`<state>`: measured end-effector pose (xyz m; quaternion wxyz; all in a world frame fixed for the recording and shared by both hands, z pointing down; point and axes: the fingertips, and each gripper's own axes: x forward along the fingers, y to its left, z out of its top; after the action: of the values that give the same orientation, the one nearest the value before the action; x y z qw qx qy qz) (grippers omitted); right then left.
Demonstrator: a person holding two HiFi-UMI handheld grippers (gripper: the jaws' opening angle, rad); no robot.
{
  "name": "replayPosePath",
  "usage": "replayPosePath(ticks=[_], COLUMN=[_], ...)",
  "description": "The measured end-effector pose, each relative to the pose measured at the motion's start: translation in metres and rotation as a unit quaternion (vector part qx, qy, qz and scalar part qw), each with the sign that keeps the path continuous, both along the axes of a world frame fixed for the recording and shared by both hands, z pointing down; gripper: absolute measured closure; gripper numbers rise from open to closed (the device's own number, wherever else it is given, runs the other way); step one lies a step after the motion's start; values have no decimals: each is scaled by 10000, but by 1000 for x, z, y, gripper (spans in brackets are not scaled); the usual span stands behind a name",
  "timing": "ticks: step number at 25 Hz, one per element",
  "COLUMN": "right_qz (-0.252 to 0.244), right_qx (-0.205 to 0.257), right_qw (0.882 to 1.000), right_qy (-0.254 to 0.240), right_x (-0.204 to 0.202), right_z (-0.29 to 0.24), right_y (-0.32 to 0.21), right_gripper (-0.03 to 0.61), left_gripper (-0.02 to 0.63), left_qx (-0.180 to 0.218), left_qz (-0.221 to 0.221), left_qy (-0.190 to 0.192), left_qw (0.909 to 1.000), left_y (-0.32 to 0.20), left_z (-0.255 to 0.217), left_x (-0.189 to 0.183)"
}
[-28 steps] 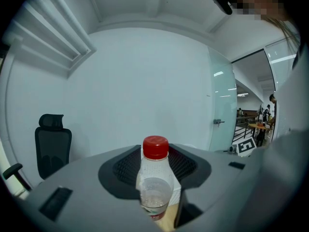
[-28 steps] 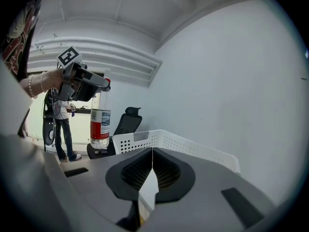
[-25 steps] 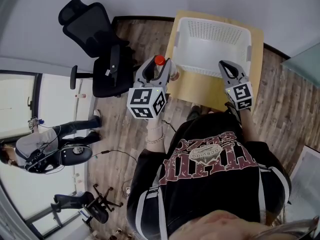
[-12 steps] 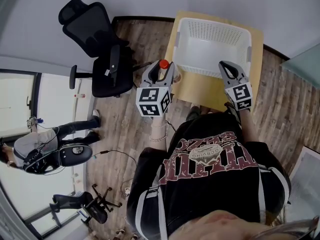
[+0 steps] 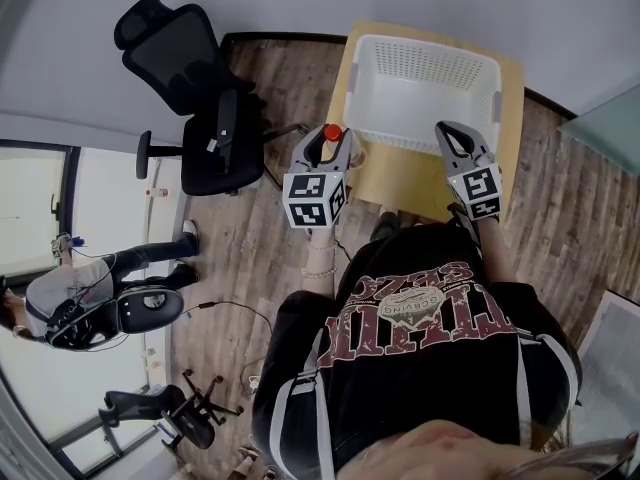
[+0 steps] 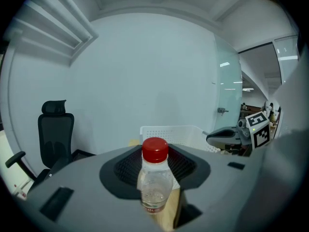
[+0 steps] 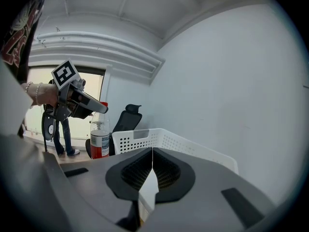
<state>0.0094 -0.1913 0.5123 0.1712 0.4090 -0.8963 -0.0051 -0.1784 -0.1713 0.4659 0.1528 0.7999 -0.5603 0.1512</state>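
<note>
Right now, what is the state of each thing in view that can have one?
bottle: upright, red cap on, gripped
left hand-held gripper: shut on the bottle
right hand-held gripper: shut, nothing between its jaws
basket: upright, empty
chair: upright, nobody on it
</note>
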Motion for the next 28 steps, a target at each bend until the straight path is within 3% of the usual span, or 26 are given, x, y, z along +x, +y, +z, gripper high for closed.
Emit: replayPosePath(ticks=[28], right_qz=[31], right_qx=[50], right_qw=[9999], right_qy=[130], right_x=[-3], right_z=[0], right_y=[3], right_gripper=[560], left_gripper=[410], left_qx=[-267], left_qz=[-212], left_qy=[8], left_qw=[9994], left_y=[4], left_z=[81], left_x=[3])
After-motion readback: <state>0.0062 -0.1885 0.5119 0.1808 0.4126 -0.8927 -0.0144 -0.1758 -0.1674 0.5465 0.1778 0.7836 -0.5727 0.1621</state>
